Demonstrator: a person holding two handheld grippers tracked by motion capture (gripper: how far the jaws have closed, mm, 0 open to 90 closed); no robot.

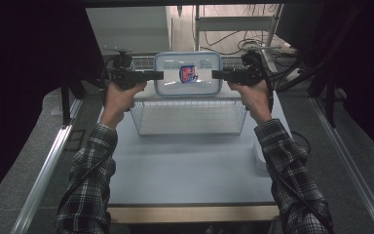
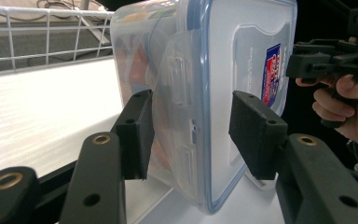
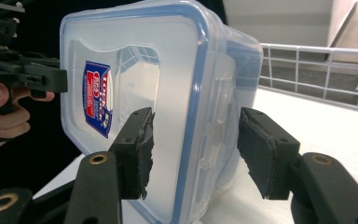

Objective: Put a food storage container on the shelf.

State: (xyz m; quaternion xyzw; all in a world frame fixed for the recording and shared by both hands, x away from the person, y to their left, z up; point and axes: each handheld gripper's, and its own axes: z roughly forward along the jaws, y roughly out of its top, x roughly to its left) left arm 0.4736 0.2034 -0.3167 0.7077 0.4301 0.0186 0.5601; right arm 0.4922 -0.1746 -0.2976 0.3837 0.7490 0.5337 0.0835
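Observation:
A clear plastic container (image 1: 188, 73) with a blue-rimmed lid and a red-and-blue label (image 1: 188, 74) stands on its edge at the far side of a white wire basket (image 1: 190, 118), its lid facing me. My left gripper (image 1: 159, 74) is at its left edge and my right gripper (image 1: 215, 74) at its right edge. In the left gripper view the open jaws of the left gripper (image 2: 196, 135) straddle the container (image 2: 177, 60); the near pad sits against the body, the other stands off the lid. The right gripper (image 3: 196, 154) likewise straddles the container (image 3: 168, 74), open, with a gap at the right pad (image 3: 261, 156).
The basket rests on a pale table (image 1: 185, 170) with a wooden front edge. A whitish object (image 1: 259, 152) sits beside the right forearm. Metal rails (image 1: 48, 165) run along both sides. A shelf (image 1: 233, 22) and cables (image 1: 233, 41) lie behind.

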